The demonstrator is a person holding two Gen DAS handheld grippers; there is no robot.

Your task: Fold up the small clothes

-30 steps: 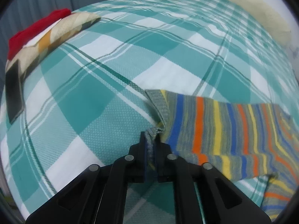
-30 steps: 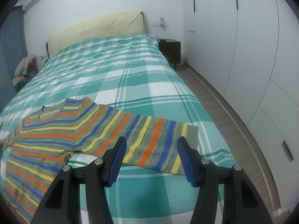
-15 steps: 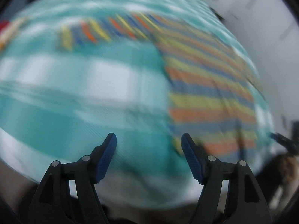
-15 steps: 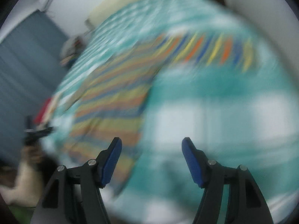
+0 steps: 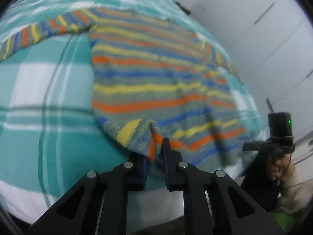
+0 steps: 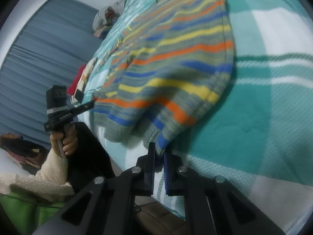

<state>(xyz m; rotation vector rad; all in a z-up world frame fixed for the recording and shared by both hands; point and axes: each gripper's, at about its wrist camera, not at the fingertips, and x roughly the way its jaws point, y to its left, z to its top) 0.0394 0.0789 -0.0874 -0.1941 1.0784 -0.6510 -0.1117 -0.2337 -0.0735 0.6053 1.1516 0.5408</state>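
A small striped knit sweater (image 5: 156,74) in orange, yellow, blue and grey lies flat on the bed, its hem toward me and one sleeve stretched to the far left. My left gripper (image 5: 154,152) is shut on the sweater's bottom hem at its left corner. My right gripper (image 6: 159,152) is shut on the hem at the right corner of the same sweater (image 6: 176,62). Each gripper shows in the other's view: the right one (image 5: 252,146) at the far right, the left one (image 6: 88,105) at the left.
The bed has a teal and white plaid cover (image 5: 49,90). A folded red and patterned cloth pile (image 6: 82,78) lies at the bed's left side. White wardrobe doors (image 5: 264,29) stand on the right, a blue curtain (image 6: 39,58) on the left.
Both grippers left the sleeves, swung down to the bed's near edge and closed on the sweater's bottom hem, one at each corner. A second ago the left held a sleeve cuff and the right was open.
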